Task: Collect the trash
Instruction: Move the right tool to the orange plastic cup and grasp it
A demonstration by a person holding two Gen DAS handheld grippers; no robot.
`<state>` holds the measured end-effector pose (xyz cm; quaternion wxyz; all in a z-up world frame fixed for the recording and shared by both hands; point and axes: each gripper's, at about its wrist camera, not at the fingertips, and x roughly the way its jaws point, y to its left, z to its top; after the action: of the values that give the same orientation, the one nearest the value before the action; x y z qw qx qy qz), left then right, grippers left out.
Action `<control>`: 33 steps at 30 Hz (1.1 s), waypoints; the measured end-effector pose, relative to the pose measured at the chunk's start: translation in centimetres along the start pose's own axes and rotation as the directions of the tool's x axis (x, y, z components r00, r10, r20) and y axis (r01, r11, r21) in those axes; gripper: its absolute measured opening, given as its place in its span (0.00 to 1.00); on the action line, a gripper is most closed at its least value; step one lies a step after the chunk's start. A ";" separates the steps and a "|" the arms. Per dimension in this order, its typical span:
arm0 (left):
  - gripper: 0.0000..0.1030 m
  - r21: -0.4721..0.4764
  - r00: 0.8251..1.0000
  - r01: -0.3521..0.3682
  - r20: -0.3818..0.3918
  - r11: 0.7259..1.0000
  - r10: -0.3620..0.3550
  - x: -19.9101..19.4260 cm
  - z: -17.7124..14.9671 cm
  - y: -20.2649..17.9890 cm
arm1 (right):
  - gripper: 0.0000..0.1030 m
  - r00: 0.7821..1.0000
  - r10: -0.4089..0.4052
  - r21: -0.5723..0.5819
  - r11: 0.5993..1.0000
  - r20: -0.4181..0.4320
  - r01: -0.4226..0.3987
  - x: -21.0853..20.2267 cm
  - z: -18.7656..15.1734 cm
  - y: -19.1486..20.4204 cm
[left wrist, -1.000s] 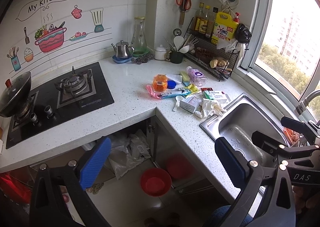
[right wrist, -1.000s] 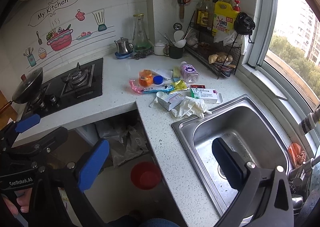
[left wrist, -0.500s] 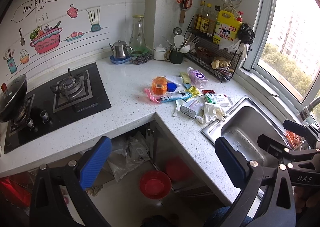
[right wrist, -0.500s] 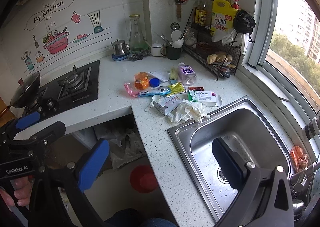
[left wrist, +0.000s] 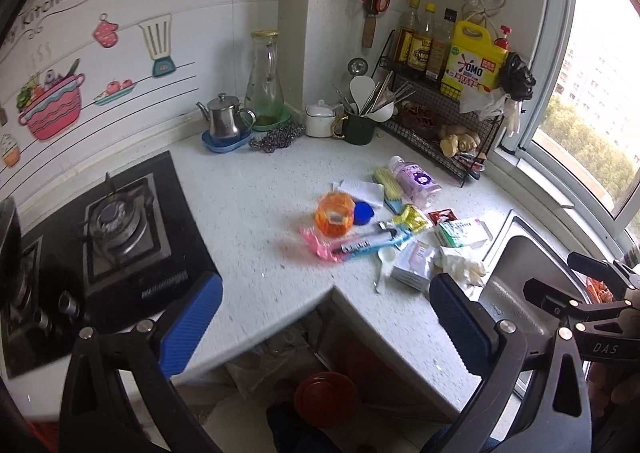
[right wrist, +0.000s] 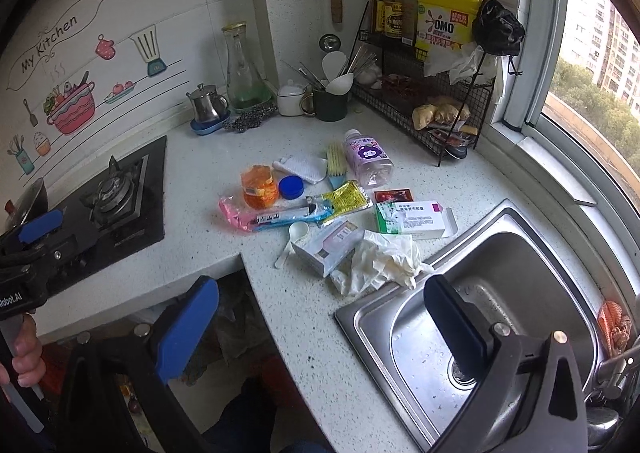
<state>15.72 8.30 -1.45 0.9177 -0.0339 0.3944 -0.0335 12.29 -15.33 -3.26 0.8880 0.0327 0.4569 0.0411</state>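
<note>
Both tongs, left [left wrist: 326,317] and right [right wrist: 320,317], hang spread and empty, short of the litter [right wrist: 320,205] heaped on the worktop [right wrist: 208,169].

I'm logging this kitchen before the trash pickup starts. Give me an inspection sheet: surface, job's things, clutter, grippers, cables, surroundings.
Surface: white speckled countertop, L-shaped, dry as far as visible.
Job's things: loose pile near the sink: crumpled white glove, green-and-white medicine box, small white carton, yellow sachet, toothbrush pack, orange wrapper, empty clear bottle lying down.
Clutter: blue cap, white plastic spoon, scrub brush.
Grippers: left gripper and right gripper both open, empty, short of the pile.
Cables: nothing seen on the counter.
Surroundings: gas hob, wire rack, window, red basin under the counter.
</note>
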 end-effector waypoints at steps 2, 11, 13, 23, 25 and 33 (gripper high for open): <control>1.00 0.019 0.999 0.034 -0.016 0.999 -0.034 1.8 1.7 1.2 | 1.00 1.000 0.002 0.026 1.000 -0.004 -0.001 1.5 1.6 0.8; 1.00 0.116 0.987 0.109 -0.132 0.987 -0.093 10.8 8.2 6.0 | 1.00 0.996 -0.022 0.095 0.995 -0.086 0.030 9.4 7.6 4.4; 1.00 0.128 0.982 0.116 -0.165 0.985 -0.094 12.9 9.0 7.2 | 0.96 0.993 -0.011 0.111 0.994 -0.119 0.025 11.7 8.7 5.2; 1.00 0.192 0.937 0.169 -0.335 0.967 -0.097 22.0 10.5 11.2 | 0.82 0.949 0.021 0.176 0.984 -0.313 0.036 21.7 10.1 8.0; 1.00 0.205 0.927 0.180 -0.361 0.962 -0.097 23.4 10.3 11.5 | 0.82 0.939 0.012 0.186 0.981 -0.343 0.056 23.3 10.2 8.1; 1.00 0.231 0.902 0.225 -0.417 0.946 -0.113 27.4 10.4 12.6 | 0.72 0.897 0.015 0.236 0.967 -0.442 0.100 27.3 9.9 8.4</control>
<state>42.49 18.84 -15.20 0.8074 0.0664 0.5598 -0.1741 35.77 -4.36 -18.82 0.7510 0.1253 0.6476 -0.0308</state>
